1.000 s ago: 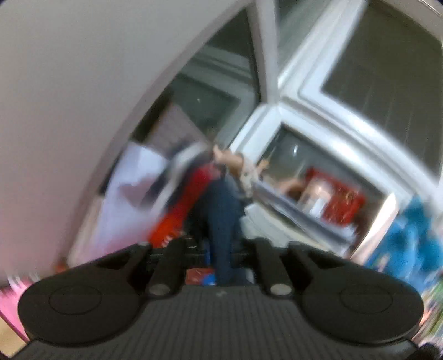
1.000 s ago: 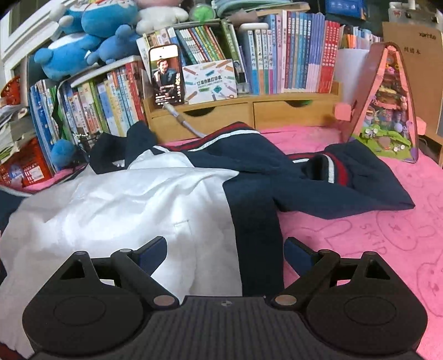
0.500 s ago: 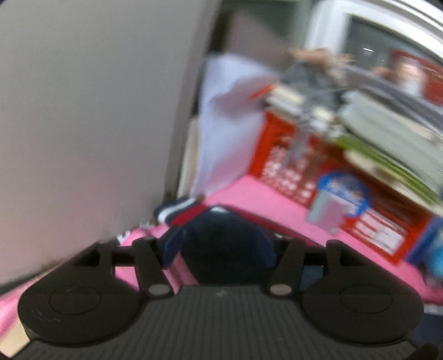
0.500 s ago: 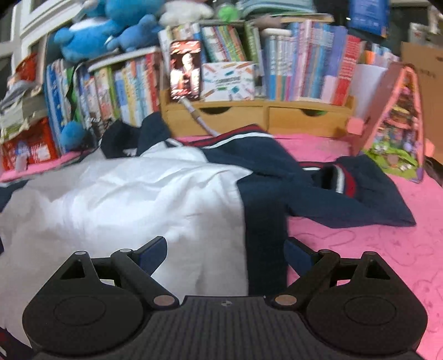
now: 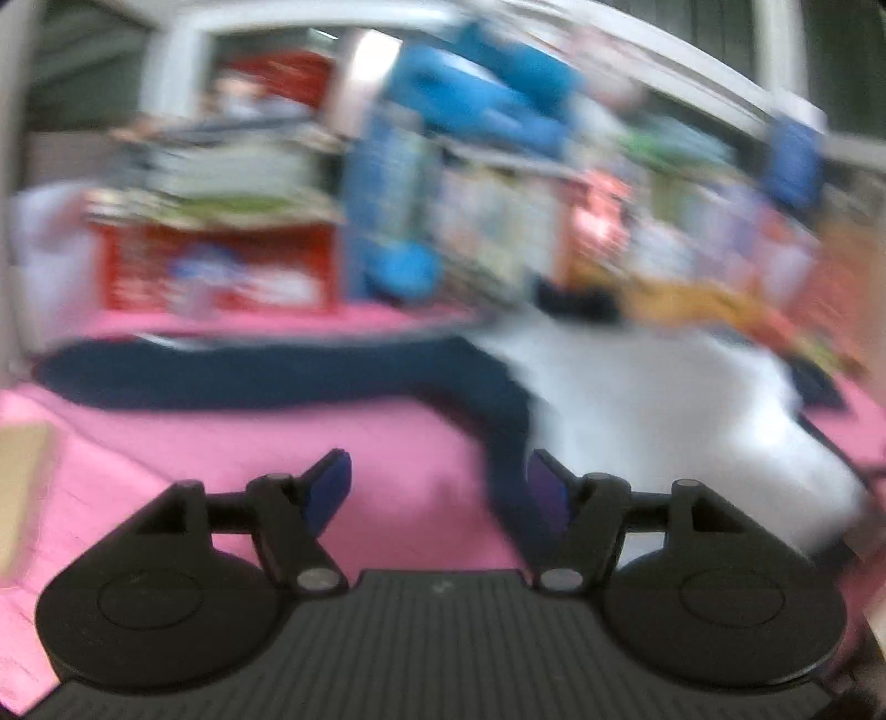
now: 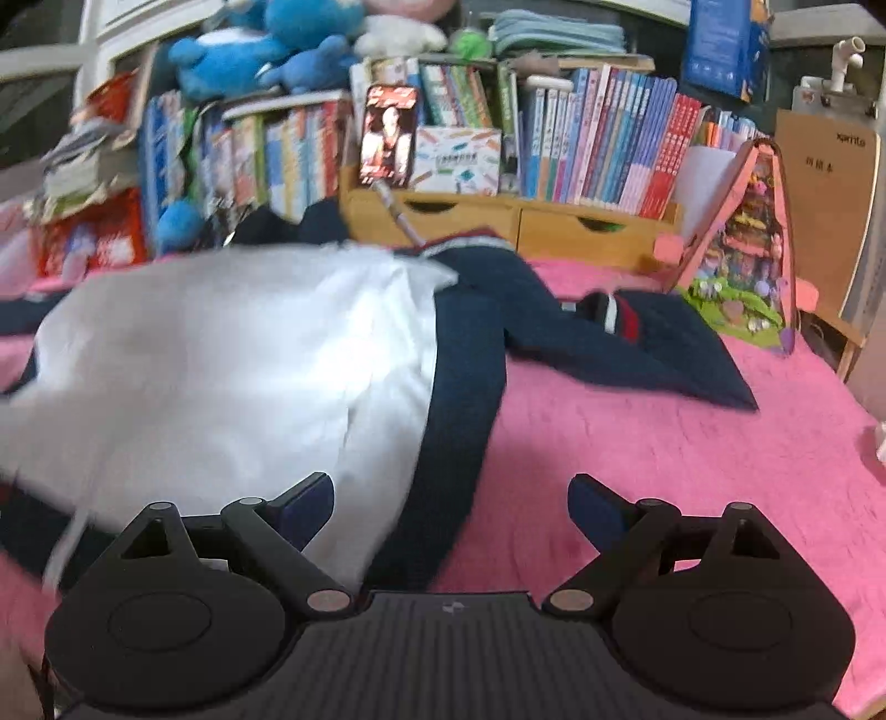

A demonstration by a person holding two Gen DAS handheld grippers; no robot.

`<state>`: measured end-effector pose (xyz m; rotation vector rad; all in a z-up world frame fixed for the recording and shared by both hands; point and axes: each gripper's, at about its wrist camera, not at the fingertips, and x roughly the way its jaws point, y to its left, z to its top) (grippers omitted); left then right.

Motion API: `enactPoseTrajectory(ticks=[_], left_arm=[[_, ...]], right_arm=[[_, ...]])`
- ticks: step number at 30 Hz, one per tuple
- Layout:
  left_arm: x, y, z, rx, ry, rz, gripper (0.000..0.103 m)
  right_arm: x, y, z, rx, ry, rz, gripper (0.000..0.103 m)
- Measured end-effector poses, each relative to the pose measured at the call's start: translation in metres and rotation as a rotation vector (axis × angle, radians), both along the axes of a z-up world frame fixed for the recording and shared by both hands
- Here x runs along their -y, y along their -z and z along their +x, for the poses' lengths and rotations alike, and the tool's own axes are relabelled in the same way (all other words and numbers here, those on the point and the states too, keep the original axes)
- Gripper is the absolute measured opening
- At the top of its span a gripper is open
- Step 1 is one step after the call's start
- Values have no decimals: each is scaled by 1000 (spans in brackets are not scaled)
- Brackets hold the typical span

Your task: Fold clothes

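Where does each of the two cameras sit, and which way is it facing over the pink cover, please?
Left wrist: rides on the left gripper, looking across the pink blanket at the jacket's navy sleeve; blurred; its jaws, just opening, hold nothing.
Right wrist: rides on the right gripper, looking at the white and navy jacket and bookshelf; jaws open, empty.
Shared: jacket, blanket, blue plush toys.

I'm looking at a white and navy jacket [image 6: 232, 360], its cuff [image 6: 614, 313] showing red, white and navy stripes, lying on a bright pink tabletop cover [image 6: 664, 454]. Blue plush toys [image 6: 266, 50] are sitting above multicoloured book spines [image 6: 598, 138].
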<state>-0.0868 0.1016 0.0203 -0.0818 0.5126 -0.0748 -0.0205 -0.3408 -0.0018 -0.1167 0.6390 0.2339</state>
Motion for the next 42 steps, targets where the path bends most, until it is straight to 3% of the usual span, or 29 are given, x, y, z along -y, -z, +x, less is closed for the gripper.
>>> enactPoseTrajectory(ticks=[6,10,12,14,23,29,32,37,39,42], left_arm=[[65,9,-17,-89,237,112,74],[93,20,-9,-116,257,238,76],[104,29,-7,-109,263,313,82],[105,32,-8,-91,265,330,83],[108,29,-2,-53,195,312,85],[106,13,9,21,150,291,85],[104,6,21,52,129,267,85],[98,-6,37,78,89,202,85],[98,-8,34,81,92,196,84],[103,-7,23,79,144,204,84]], right_arm=[[10,6,-41,-49,-107,44,95],[-8,11,-53,-37,-168,-3,95],[-28,14,-56,-2,-220,-82,95],[-42,15,-58,26,-266,-120,96],[-67,20,-44,87,-341,-92,103],[-74,10,-25,129,-262,-60,103],[-81,1,-36,144,-355,-10,103],[-119,7,-51,163,-504,-84,103],[-132,13,-47,156,-489,-125,100],[-137,15,-32,137,-404,-122,87]])
